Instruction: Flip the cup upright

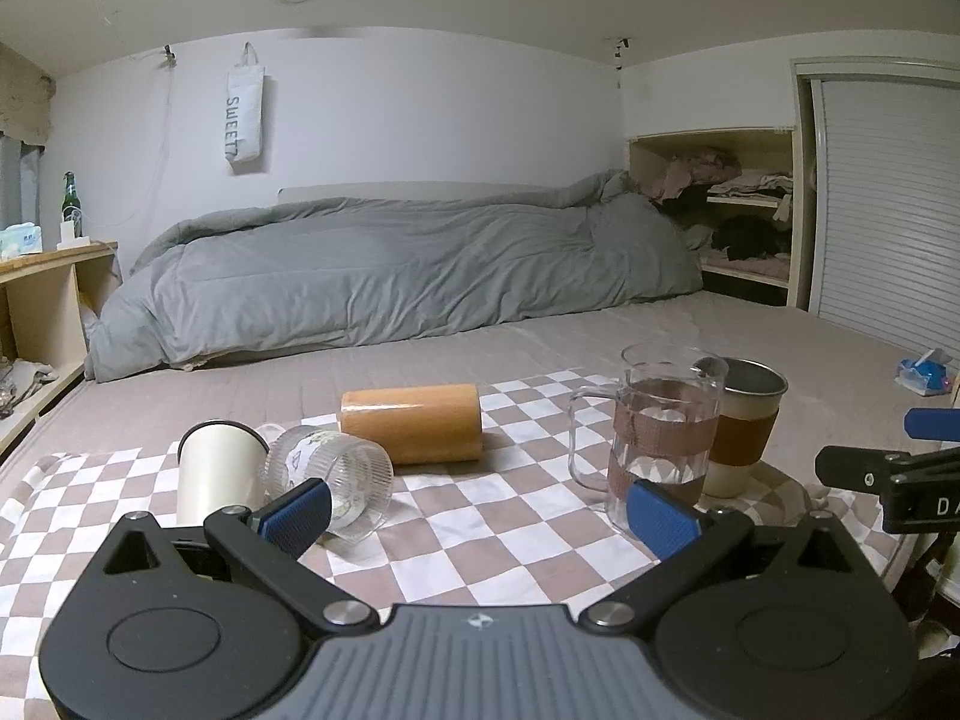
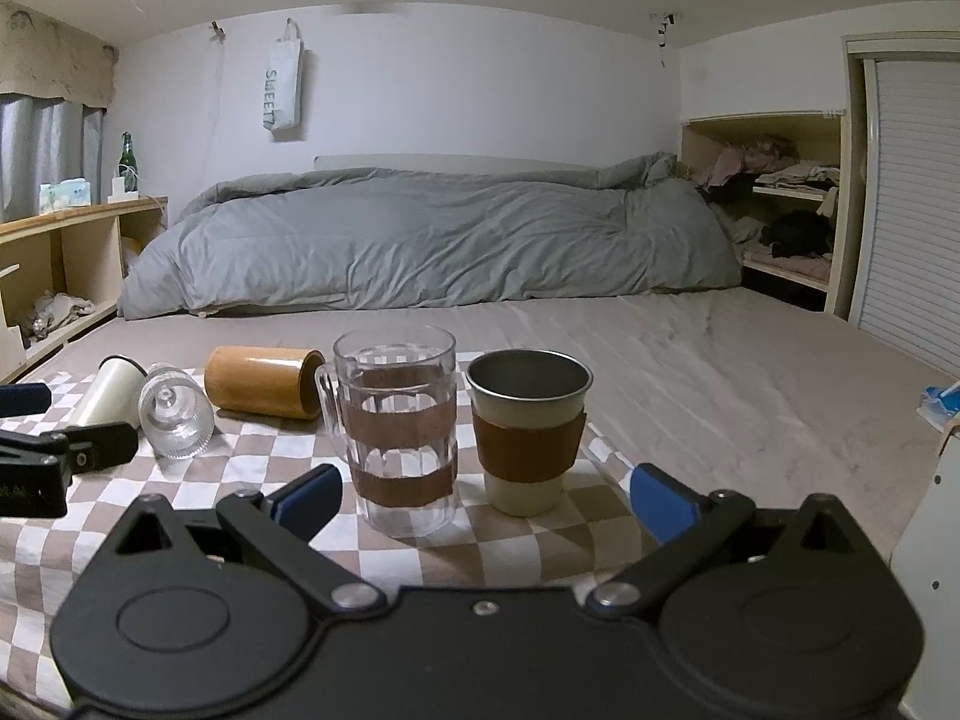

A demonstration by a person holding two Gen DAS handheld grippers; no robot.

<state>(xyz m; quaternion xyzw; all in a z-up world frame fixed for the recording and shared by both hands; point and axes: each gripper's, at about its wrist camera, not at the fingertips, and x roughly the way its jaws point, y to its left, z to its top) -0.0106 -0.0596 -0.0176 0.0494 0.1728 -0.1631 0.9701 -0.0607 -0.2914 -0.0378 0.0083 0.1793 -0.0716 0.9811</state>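
Left wrist view, hanging bag [image 1: 245, 110] reads "SWEET"

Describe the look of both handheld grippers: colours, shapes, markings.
The left gripper and right gripper match: black linkage arms on two round black housings, silver pivot bolts, blue ribbed finger pads. The left one shows a grey ridged centre plate. White lettering marks the right gripper's side; no cables or sleeves show.

left blue finger pad [image 1: 298, 515] hides near rim of fallen ribbed clear glass cup [image 1: 336, 474]; steel cup with brown sleeve [image 1: 744, 426] half hidden behind clear glass mug [image 1: 657, 438]; blue-white packet [image 2: 942, 402] cut off at edge.
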